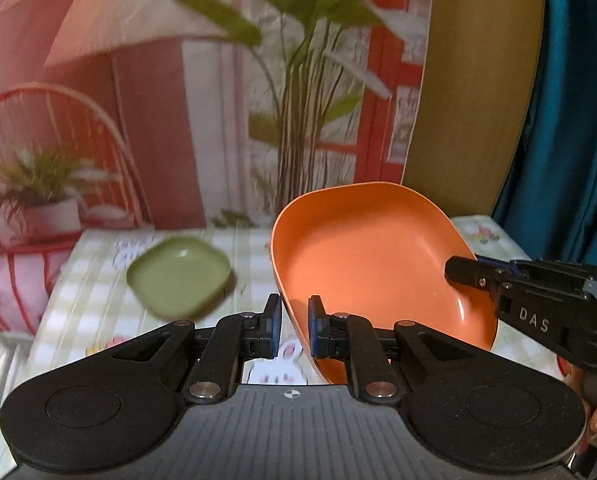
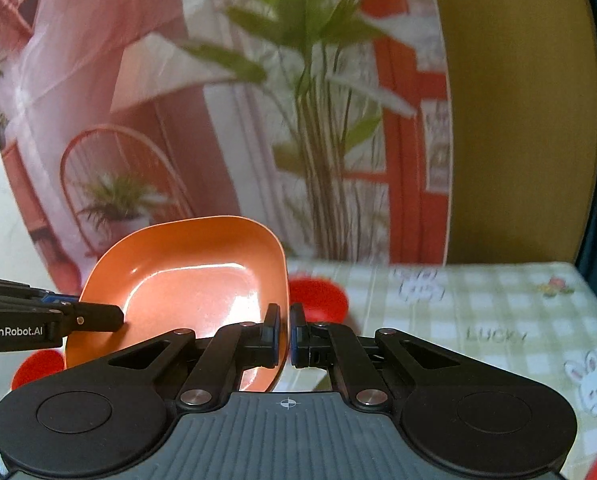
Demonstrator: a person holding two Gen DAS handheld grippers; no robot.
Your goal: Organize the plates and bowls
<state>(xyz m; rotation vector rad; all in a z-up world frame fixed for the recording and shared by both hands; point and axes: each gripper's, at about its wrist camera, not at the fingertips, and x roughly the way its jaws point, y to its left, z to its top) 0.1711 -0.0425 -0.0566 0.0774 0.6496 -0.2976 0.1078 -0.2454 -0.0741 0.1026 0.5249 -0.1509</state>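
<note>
An orange square plate [image 1: 374, 256] is held tilted above the table by both grippers. My left gripper [image 1: 294, 326] has its jaws around the plate's near-left rim with a visible gap. My right gripper [image 2: 284, 334] is shut on the plate's right rim [image 2: 202, 284]; it also shows in the left wrist view [image 1: 462, 272]. The left gripper enters the right wrist view at the left [image 2: 114, 318]. A green square plate [image 1: 180, 276] lies flat on the table to the left. A red bowl [image 2: 318, 298] sits behind the orange plate.
The table has a green-checked cloth [image 2: 478, 320] with rabbit prints. A printed backdrop with plants and a red chair hangs behind. An olive panel [image 1: 474, 80] and a teal curtain [image 1: 570, 120] stand at the right. More red dishes [image 2: 38, 368] lie low left.
</note>
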